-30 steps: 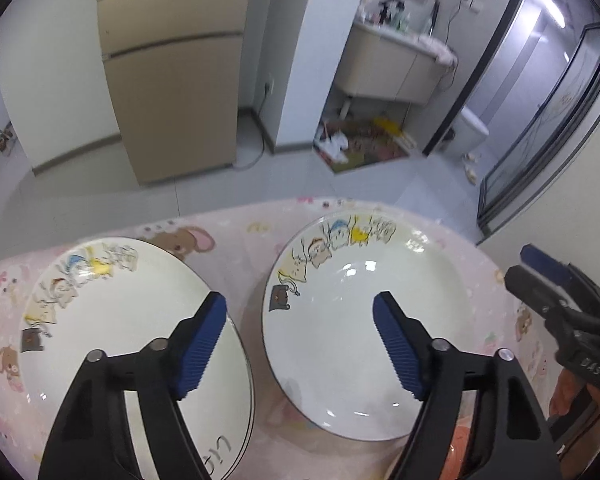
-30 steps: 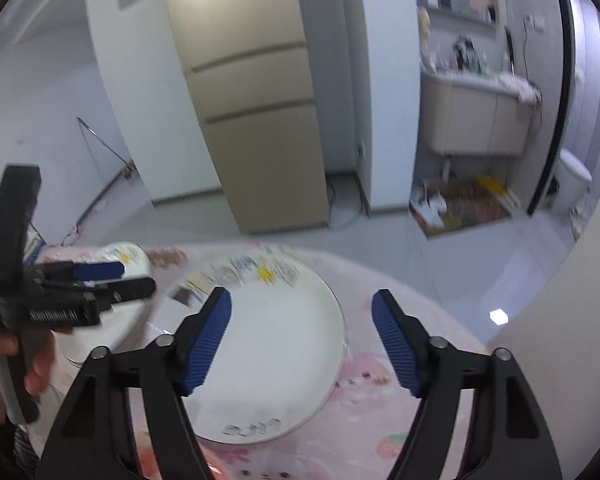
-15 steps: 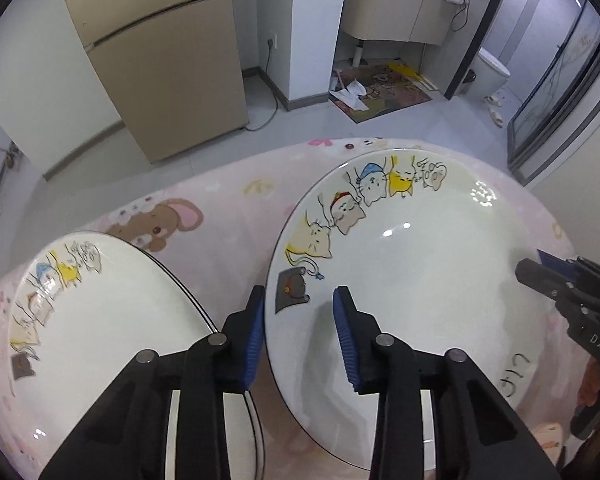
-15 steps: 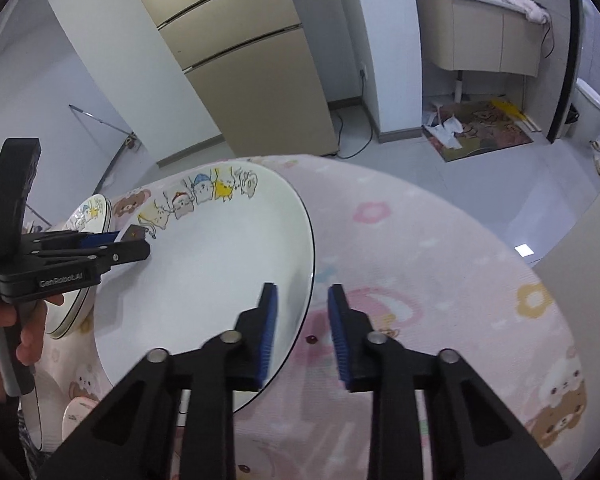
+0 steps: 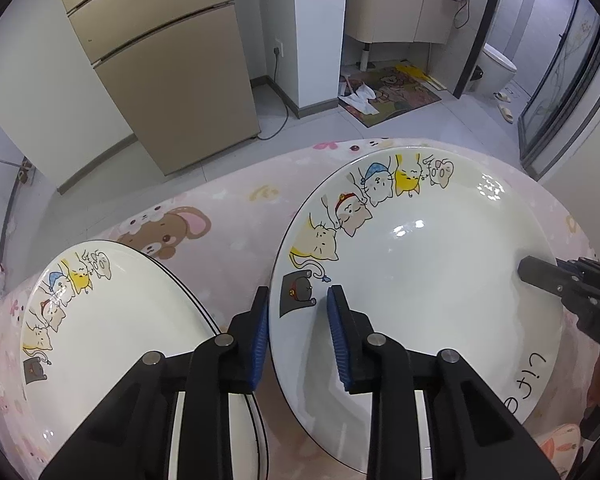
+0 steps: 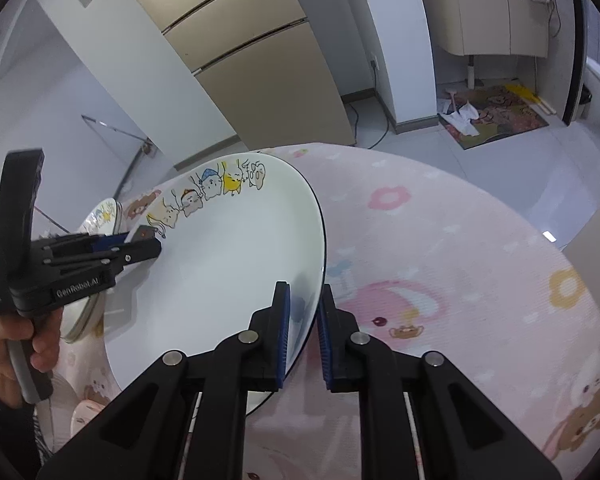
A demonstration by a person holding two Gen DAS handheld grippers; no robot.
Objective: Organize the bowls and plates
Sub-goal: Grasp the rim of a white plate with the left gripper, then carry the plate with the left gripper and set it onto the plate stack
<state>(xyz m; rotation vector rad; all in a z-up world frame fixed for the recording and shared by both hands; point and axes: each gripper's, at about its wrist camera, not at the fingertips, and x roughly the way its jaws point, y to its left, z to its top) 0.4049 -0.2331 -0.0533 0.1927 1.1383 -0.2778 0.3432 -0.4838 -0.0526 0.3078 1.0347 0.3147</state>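
Observation:
A large white plate (image 5: 420,280) with cartoon cats on its rim lies on the pink tablecloth (image 5: 228,216). My left gripper (image 5: 299,336) straddles its left rim. The jaws are closing, and a gap still shows between the inner pad and the rim. In the right wrist view the same plate (image 6: 228,264) has its right rim between the pads of my right gripper (image 6: 303,336). Those jaws are closing too, and the pads sit tight on the rim. A second cat plate (image 5: 112,320) lies to the left, untouched.
A person's hand (image 6: 4,332) holds the left gripper's handle. A small pink dish (image 6: 84,416) sits near the table's front edge. Bare pink cloth (image 6: 440,260) spreads to the right of the plate. A beige fridge (image 5: 172,80) stands beyond the table.
Both grippers came down onto the large plate from above. Their jaws went from wide open to narrow around opposite rims. The plates have not moved.

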